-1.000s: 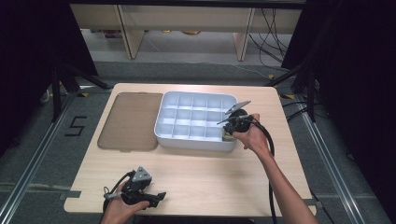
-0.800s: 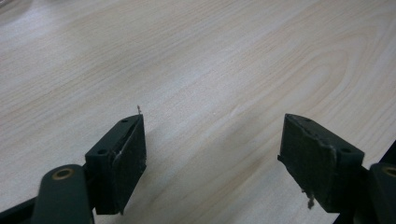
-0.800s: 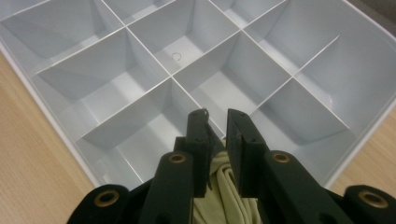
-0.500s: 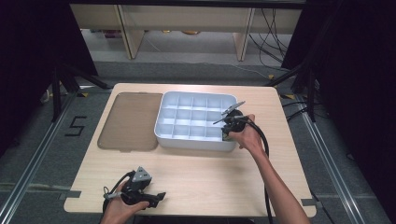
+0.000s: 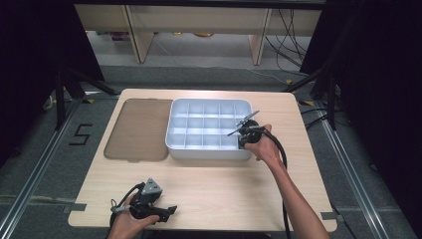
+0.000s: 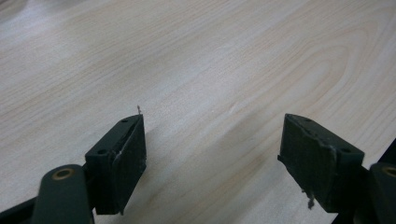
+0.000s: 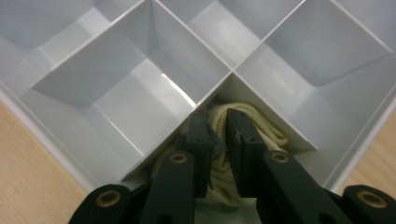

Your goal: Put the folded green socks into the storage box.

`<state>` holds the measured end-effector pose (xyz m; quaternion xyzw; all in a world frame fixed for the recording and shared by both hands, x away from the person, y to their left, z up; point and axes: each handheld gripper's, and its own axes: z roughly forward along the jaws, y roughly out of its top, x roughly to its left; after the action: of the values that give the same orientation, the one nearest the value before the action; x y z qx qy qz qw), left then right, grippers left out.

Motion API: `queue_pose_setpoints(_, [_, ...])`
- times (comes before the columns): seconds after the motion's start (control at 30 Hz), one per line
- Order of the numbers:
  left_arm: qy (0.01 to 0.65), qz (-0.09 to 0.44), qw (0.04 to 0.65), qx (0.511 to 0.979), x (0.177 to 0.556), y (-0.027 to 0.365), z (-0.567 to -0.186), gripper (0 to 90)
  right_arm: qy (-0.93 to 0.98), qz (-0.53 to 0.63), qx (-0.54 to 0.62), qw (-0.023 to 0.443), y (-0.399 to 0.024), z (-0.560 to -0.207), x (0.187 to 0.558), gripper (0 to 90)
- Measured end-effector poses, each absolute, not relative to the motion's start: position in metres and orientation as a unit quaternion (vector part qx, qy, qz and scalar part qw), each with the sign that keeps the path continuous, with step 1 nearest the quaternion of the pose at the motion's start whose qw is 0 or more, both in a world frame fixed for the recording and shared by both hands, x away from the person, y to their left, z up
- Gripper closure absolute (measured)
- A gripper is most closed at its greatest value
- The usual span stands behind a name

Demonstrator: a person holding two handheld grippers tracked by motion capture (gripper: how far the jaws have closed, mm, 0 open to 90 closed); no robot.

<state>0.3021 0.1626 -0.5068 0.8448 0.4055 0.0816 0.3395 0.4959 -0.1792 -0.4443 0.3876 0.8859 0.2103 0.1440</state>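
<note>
the right gripper (image 7: 218, 135) stands down inside a corner cell of the white plastic tray with its grid of square compartments (image 5: 209, 149), at the lower right of the tray in the high view, and its fingers (image 7: 201, 140) are nearly together, pinching a fold of the cream-coloured cloth bundle (image 7: 259, 128) that lies in that cell. to do this step well, the pinch should stay firm and the lift should go straight up, since the thin dividers stand close on both sides and the tray's outer wall is right behind; a slanted pull could snag the cloth on a divider or tip the light tray. whether the cloth is going in or coming out cannot be told. open room lies on the bare pale wooden tabletop (image 5: 224, 194) at the lower centre of the high view, while the flat brown translucent lid (image 5: 137, 129) lies just left of the tray. the left gripper (image 6: 212, 144) rests low over bare wood at the lower left, fingers spread wide and holding nothing.
</note>
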Motion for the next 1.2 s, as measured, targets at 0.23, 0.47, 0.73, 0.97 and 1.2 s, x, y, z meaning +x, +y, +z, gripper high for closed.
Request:
queue_pose_setpoints(0.23, [0.406, 0.083, 0.34, 0.844, 0.302, 0.164, -0.505, 22.3, 0.87, 0.275, 0.377, 0.161, -0.188, -0.423, 0.487, 76.3])
queue_pose_setpoints(0.47, [0.408, 0.086, 0.342, 0.842, 0.303, 0.164, -0.506, 22.3, 0.862, 0.298, 0.379, 0.157, -0.192, -0.413, 0.478, 73.1])
queue_pose_setpoints(0.73, [0.41, 0.085, 0.342, 0.841, 0.303, 0.165, -0.505, 22.3, 0.848, 0.337, 0.376, 0.162, -0.2, -0.409, 0.468, 59.9])
queue_pose_setpoints(0.97, [0.41, 0.085, 0.343, 0.841, 0.303, 0.165, -0.505, 22.3, 0.835, 0.363, 0.379, 0.165, -0.205, -0.407, 0.455, 57.6])
queue_pose_setpoints(1.2, [0.411, 0.089, 0.347, 0.838, 0.303, 0.165, -0.506, 22.3, 0.831, 0.379, 0.369, 0.17, -0.205, -0.407, 0.445, 56.3])
